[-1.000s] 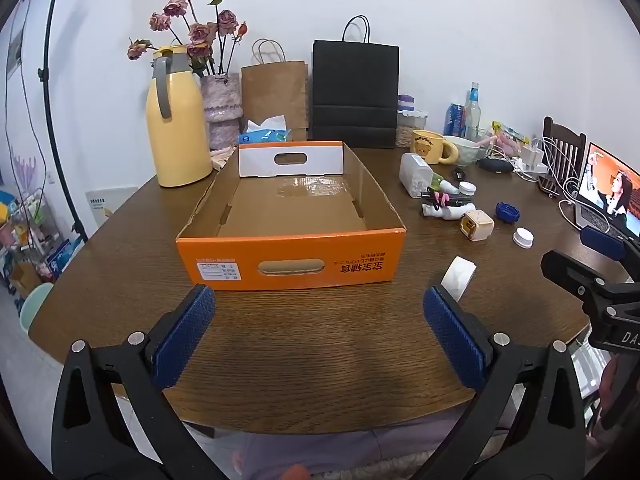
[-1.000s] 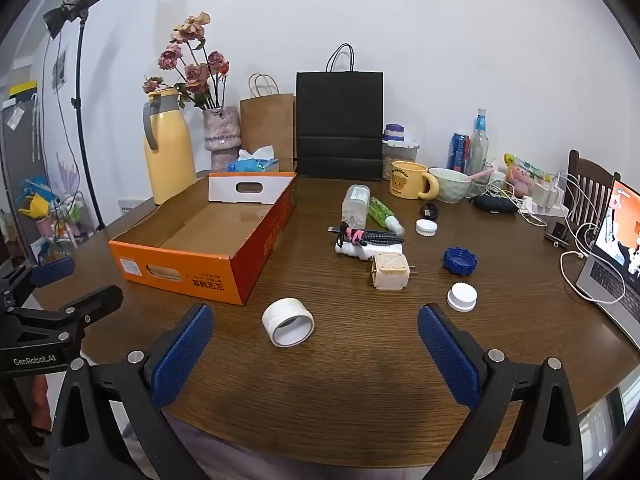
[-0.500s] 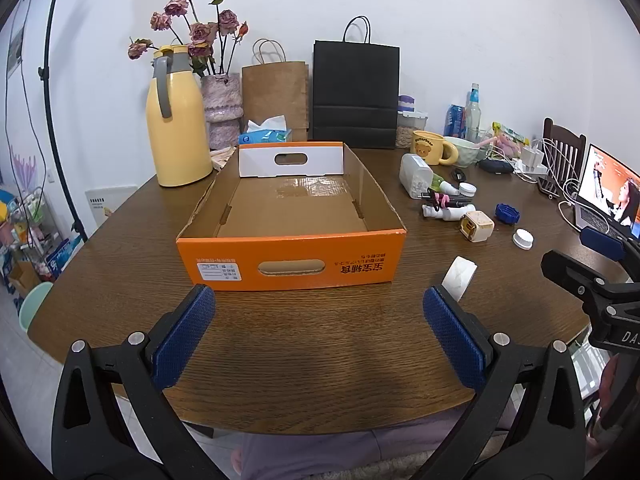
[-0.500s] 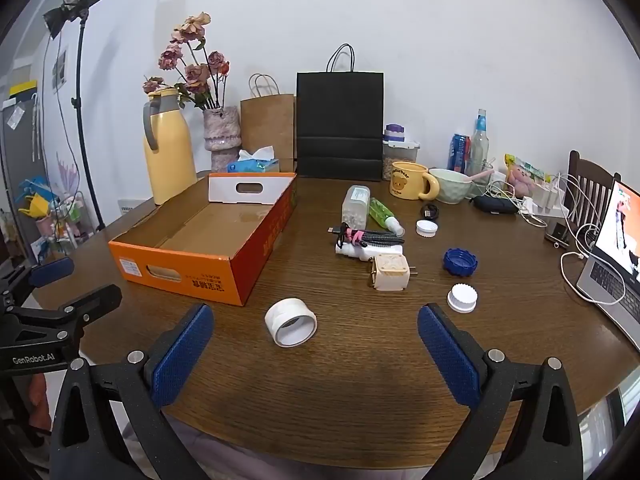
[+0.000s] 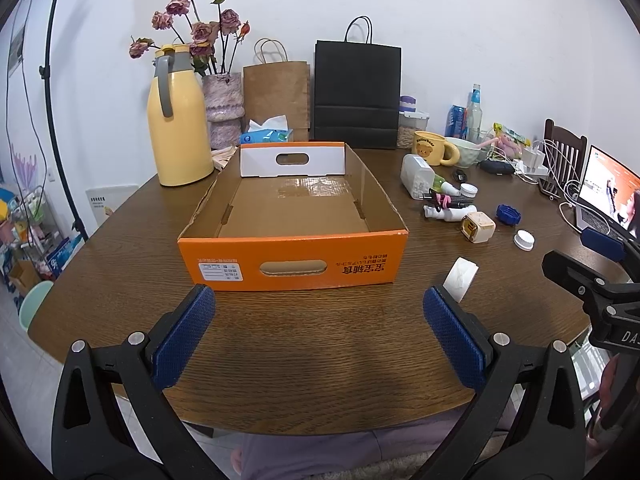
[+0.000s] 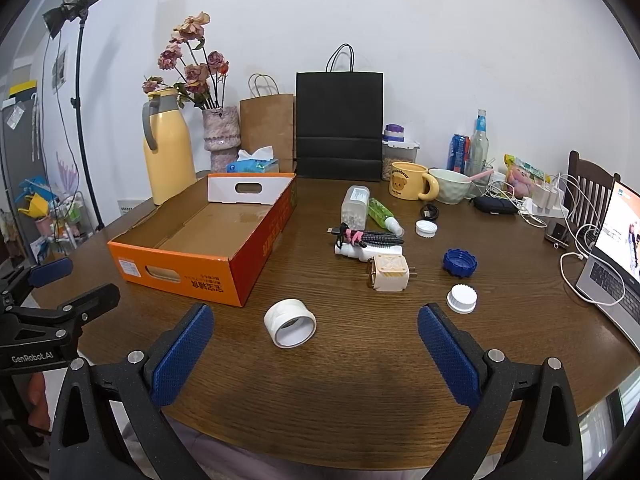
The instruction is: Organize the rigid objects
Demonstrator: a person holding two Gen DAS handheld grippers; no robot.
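An empty orange cardboard box sits on the brown table. My left gripper is open and empty in front of the box's near wall. My right gripper is open and empty just before a white tape roll. Beyond it lie a cream charger plug, a white cap, a blue cap, a bundled black cable on a white tube, a clear bottle and a green spray bottle.
At the back stand a yellow thermos, a flower vase, brown and black paper bags, a yellow mug and a bowl. A laptop and cables sit at the right edge.
The right gripper has moved slightly forward toward the tape roll. The left gripper has barely moved.
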